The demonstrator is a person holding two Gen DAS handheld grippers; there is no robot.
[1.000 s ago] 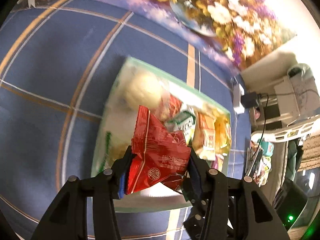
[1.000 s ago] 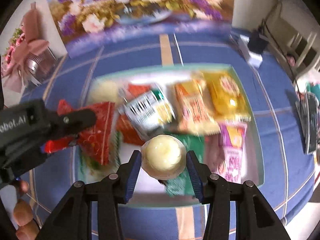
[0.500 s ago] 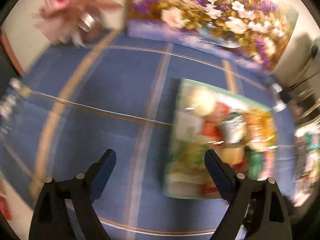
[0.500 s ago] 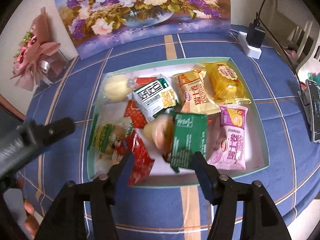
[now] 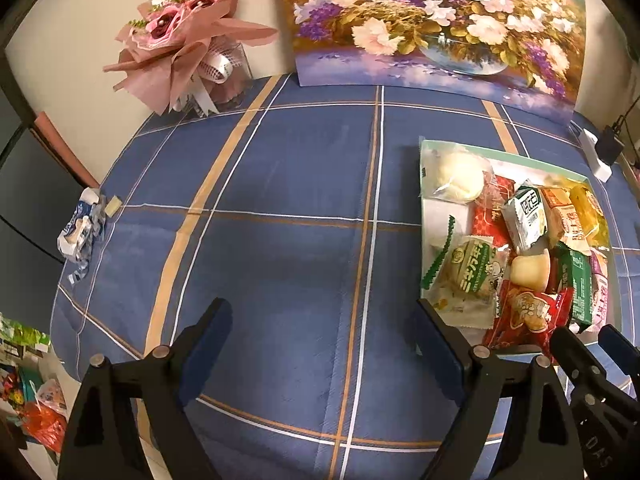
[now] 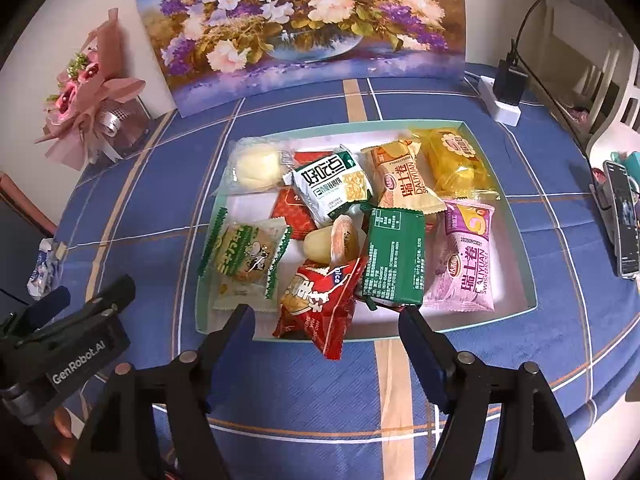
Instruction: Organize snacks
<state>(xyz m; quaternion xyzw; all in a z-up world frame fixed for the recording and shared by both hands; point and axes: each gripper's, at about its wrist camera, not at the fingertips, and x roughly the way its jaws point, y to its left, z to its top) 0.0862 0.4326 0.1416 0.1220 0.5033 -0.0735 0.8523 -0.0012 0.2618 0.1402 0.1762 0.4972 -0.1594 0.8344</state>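
A shallow pale-green tray [image 6: 520,240] on the blue checked tablecloth holds several wrapped snacks. A red packet [image 6: 320,304] lies over the tray's front rim, and a small yellow pudding cup [image 6: 332,240] lies on its side behind it. My right gripper [image 6: 326,316] hovers at that front rim with its jaws opening. The red packet shows between the fingertips, but the pads do not touch it. My left gripper [image 5: 324,320] is open and empty over bare cloth, left of the tray [image 5: 421,184]. The red packet [image 5: 528,316] lies to its right.
A flower painting [image 6: 304,20] leans against the back wall, with a pink bouquet [image 6: 88,108] to its left. A power strip with a charger [image 6: 506,96] and a phone [image 6: 624,216] sit on the right. A crumpled wrapper [image 5: 80,224] lies near the table's left edge.
The left gripper opened, let go of the red packet and swung left, off the tray. The right gripper opened and dropped the pudding cup into the tray, then drew back.
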